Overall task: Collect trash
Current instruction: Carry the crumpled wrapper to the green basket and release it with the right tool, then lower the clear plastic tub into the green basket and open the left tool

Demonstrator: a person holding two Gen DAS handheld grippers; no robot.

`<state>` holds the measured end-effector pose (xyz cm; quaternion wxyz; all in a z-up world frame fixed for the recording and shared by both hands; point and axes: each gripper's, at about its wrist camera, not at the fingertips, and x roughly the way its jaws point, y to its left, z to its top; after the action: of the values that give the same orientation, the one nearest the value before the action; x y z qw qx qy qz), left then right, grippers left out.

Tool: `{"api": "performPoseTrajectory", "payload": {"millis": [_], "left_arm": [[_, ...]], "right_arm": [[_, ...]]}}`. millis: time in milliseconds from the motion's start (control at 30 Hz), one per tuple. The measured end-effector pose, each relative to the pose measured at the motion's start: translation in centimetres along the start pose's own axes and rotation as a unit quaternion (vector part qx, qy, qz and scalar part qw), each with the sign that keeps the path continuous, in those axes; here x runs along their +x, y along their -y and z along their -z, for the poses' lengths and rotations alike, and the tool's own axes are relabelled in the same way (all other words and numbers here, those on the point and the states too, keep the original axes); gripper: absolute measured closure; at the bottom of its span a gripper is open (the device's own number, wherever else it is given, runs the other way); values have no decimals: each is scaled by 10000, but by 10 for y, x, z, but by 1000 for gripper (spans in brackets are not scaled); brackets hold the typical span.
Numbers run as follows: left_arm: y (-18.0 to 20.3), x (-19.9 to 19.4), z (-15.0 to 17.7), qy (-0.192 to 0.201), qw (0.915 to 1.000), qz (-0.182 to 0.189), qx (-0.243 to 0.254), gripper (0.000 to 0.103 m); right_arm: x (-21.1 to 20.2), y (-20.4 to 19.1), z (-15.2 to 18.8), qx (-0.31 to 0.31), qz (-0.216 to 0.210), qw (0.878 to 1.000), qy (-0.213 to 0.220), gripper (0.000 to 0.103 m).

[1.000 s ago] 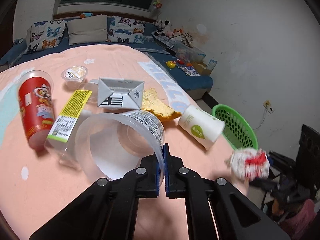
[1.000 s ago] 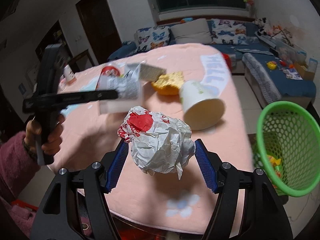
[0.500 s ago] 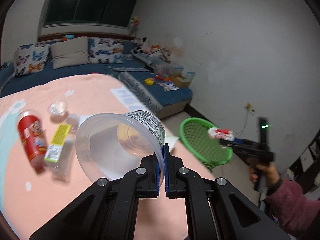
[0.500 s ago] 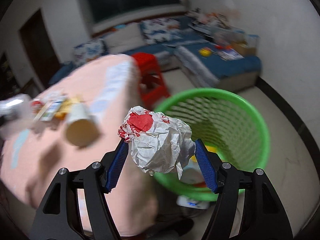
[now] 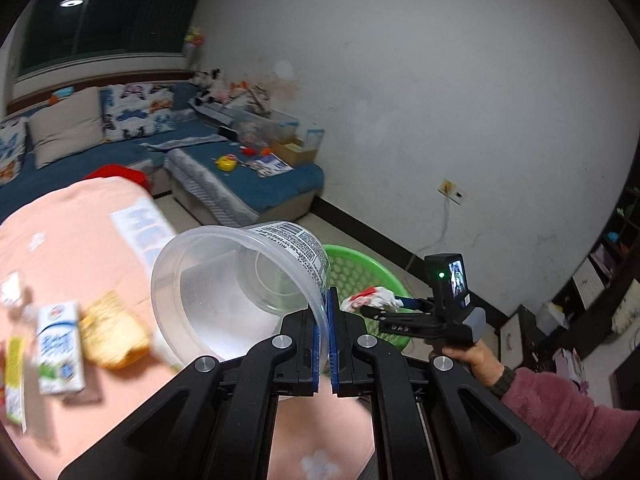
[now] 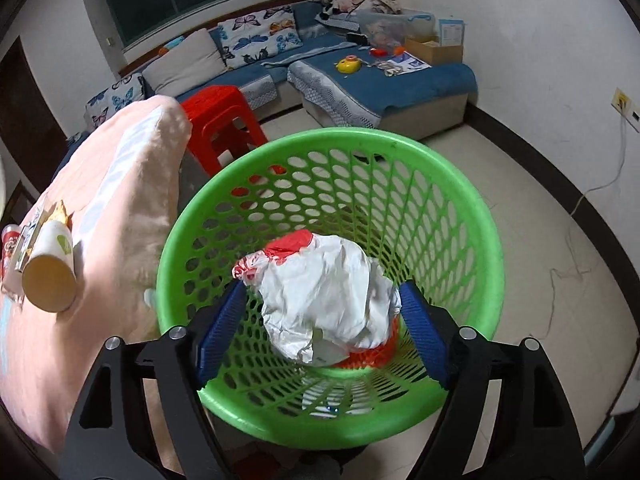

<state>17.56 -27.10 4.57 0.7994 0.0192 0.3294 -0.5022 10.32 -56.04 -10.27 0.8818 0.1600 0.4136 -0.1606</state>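
Now the green basket (image 6: 332,420) stands on the floor just beside the pink table (image 6: 120,216), and it serves as the landmark for all places.

Right gripper (image 6: 320,332) hangs over the basket mouth and points down into it. Its jaws are opening, and the crumpled paper ball (image 6: 320,300), white with red print, sits between the blue pads (image 6: 222,328). On the left pad there is a gap to the paper; on the right side I cannot tell if the pad still touches it. Below the ball, at the bottom of the basket, some orange and white trash is visible, but it is too hidden to name.

Left gripper (image 5: 325,334) is on the table side of the basket, above the table edge. Its jaws are pressed together on the rim of a clear plastic tub (image 5: 240,292), which lies tilted with its mouth toward the camera and a printed label on its outer wall. From this view the basket (image 5: 360,264) shows just behind the tub, with the paper ball (image 5: 372,298) over it.

On the table, away from the basket, lie a paper cup (image 6: 50,272) on its side, a milk carton (image 5: 60,348) and a yellow wrapper (image 5: 114,332). A red stool (image 6: 224,116) stands behind the basket, and a blue sofa (image 6: 360,76) is further back.
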Motion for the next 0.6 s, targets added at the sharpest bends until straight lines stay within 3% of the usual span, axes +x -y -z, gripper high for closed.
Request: {"api": "performPoseTrajectory", "payload": {"millis": [267,600], "left_arm": [[22,78,-22,-397,9986,306,195,99],[52,197,-19,-1305,9901,417,293,98]], "right_arm": [[-22,15,6,-50,53,9997,244,20],[-66,42,32,194,93,9983,542,18]]}}
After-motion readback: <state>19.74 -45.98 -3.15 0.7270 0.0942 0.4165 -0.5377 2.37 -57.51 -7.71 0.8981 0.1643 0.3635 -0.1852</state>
